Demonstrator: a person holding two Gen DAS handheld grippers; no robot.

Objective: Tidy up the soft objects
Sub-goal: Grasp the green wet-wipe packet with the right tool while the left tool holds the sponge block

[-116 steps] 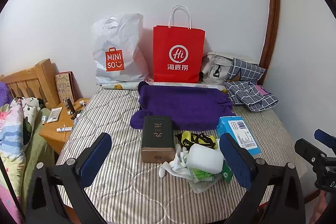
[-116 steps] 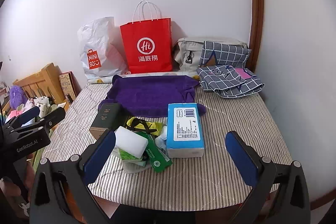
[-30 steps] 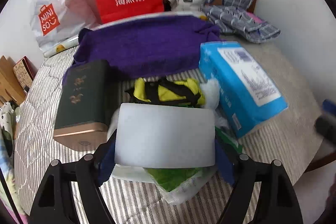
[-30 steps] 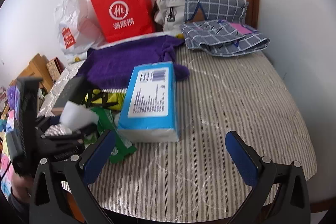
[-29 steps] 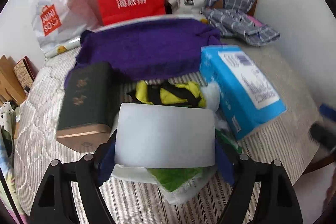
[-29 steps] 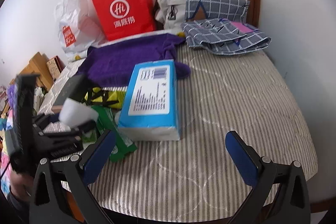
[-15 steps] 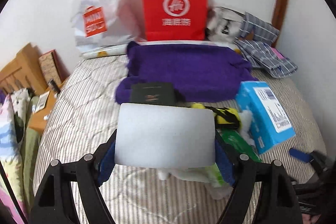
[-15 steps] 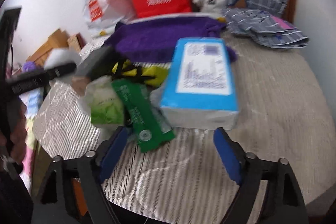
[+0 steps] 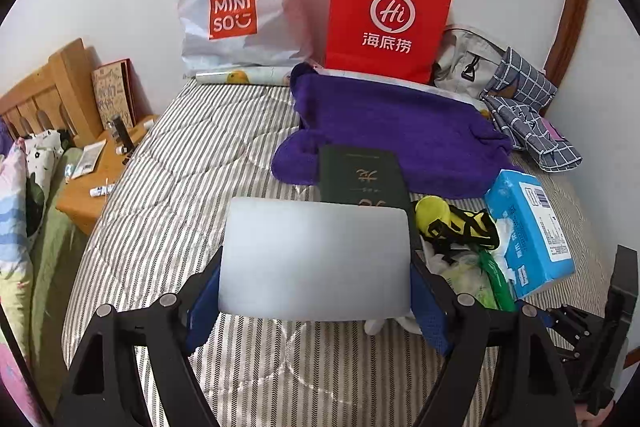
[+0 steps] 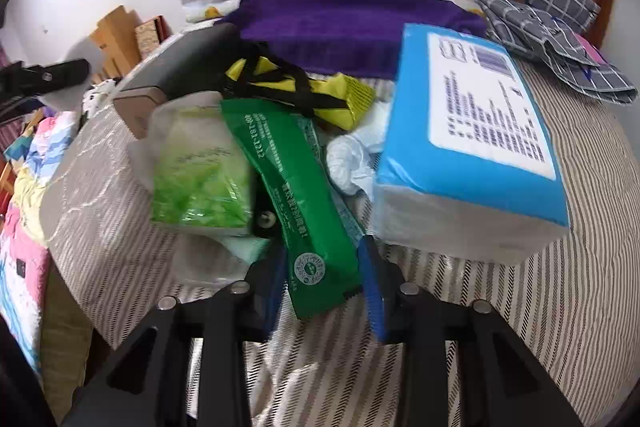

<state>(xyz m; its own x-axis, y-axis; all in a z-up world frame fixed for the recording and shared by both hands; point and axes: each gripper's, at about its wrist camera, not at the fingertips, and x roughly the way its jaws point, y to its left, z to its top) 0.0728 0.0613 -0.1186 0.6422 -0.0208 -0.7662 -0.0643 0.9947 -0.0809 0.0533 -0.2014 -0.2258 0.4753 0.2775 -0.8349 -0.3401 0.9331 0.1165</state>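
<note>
The left gripper (image 9: 316,307) is pinching the white sponge (image 9: 316,259) across its width, dead centre of its own view, held up over the striped bed (image 9: 168,211). The right gripper (image 10: 322,287) has its pads pressed in on the tail of the green pack (image 10: 296,195), low centre of its view.

Risk, I'd say: that pack's upper end sits in the pile next to the light-green wipes (image 10: 200,175) and the yellow pouch (image 10: 296,91), so a quick pull could drag those along or nudge the blue tissue pack (image 10: 472,139). Slick wrapper plus an end-only grip could also slip.

The left view shows the whole bed, the purple towel (image 9: 392,131) and the 2 bags upper centre. The sponge hides the pile, which only the right view shows up close.
</note>
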